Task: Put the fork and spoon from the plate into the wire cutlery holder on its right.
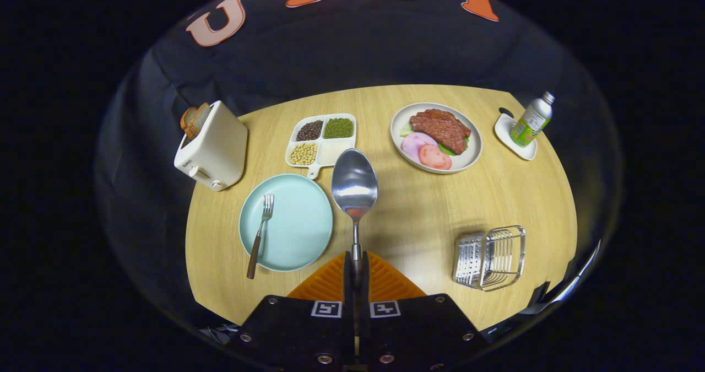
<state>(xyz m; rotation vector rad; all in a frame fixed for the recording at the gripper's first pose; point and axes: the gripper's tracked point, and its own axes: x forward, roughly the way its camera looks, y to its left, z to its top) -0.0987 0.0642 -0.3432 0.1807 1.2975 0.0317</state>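
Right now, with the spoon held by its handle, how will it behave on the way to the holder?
The spoon looks like stiff polished metal, so it will probably not bend. The fingers pinch only its thin handle end, and the bowl hangs far ahead, so it may pivot or slip if swung quickly toward the holder.

Staged dining set-up in a recording booth: round wooden table (418,206) against black cloth wall (352,52), bearing toaster (212,146) with bread, divided bean tray (322,139), meat plate (436,137), bottle (530,121).

Bright overhead light on table (418,217) — glare on spoon (354,180) bowl; fisheye bends edges, surroundings dark.
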